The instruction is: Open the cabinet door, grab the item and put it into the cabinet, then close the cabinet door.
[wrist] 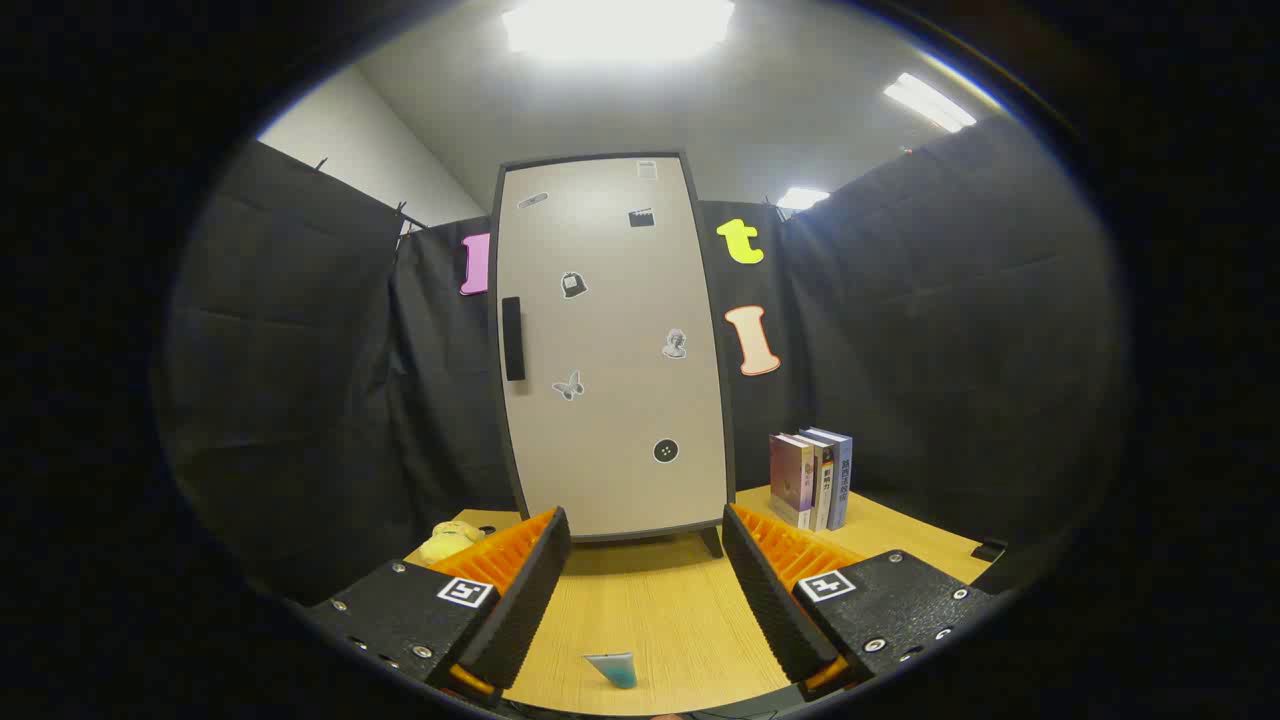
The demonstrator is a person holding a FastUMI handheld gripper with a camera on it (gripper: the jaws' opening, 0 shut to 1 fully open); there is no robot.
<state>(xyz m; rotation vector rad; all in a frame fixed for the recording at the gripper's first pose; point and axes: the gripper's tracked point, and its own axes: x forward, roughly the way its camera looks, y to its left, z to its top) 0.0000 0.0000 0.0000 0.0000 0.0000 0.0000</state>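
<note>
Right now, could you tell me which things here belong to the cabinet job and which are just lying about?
For the job:
cabinet door, shut
door handle
small teal item between the fingers
gripper, open

Lying about:
books
yellow soft toy
small black object

You have one closed cabinet [612, 345] with one handle [513, 338], three books [812, 479] standing right of it, one yellow toy [450, 541] left, one small blue item [613, 668] near.

Gripper [645, 540] level, fingers [530, 590] spread wide apart, nothing btwn them, pointing fwd.
</note>
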